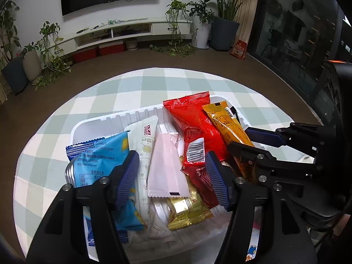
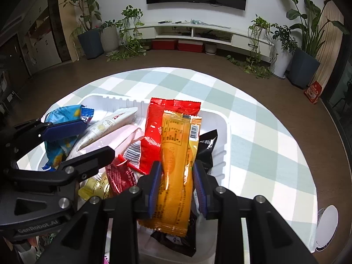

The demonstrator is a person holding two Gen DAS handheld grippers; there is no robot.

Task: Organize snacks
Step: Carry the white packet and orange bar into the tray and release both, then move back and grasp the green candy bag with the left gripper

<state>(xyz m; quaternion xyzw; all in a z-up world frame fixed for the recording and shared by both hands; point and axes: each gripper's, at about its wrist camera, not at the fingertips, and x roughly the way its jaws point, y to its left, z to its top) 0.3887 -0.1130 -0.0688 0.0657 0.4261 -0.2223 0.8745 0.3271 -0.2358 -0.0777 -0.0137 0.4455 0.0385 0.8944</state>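
Black packet [image 2: 206,147] half-hidden under orange packet [image 2: 176,176] | left jaws apart | right jaws straddle orange

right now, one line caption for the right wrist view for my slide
Right gripper straddling an orange snack packet atop a white tray of mixed snacks on a checked tablecloth.

Left gripper [image 1: 171,178] angled downward, jaws apart; right gripper [image 2: 177,187] likewise tilted down — jaws narrower, side by side

Both wrist cameras look steeply down, close over the same white snack tray [image 1: 92,124], each catching the other's gripper.
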